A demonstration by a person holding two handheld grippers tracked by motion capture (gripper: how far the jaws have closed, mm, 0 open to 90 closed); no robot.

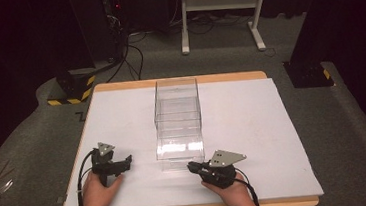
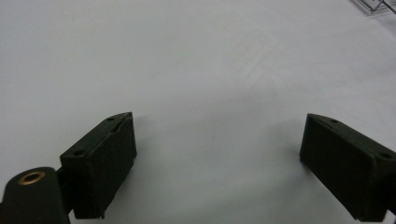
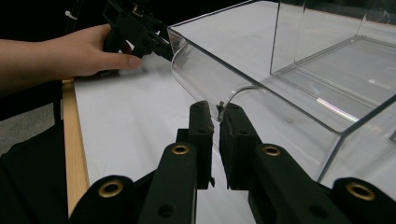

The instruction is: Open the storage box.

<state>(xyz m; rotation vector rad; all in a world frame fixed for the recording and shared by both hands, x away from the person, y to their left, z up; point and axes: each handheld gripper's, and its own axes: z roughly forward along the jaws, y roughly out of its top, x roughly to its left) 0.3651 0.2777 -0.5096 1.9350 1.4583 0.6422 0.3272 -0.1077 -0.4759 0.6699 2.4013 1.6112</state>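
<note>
The right gripper [image 3: 216, 122] is pinching what appears to be the clear rectangular plastic box's [image 3: 261, 88] front wall; the left gripper [image 2: 217, 149] is resting wide open.

Right gripper [image 3: 215, 116]: jaws nearly together, tips at the near front wall of the clear acrylic box [image 3: 261, 93]. That wall blocks the way straight ahead; the curved lip of the wall sits just beyond the tips. To the gripper's left, bare white table sheet [image 3: 130, 121] gives free passage as far as the wooden table edge [image 3: 74, 140].

Left gripper [image 2: 217, 154]: jaws wide apart, bare white sheet between and ahead of them. A corner of the box lies far ahead to its right.

Between the two grippers, open sheet [image 1: 147, 181].
</note>
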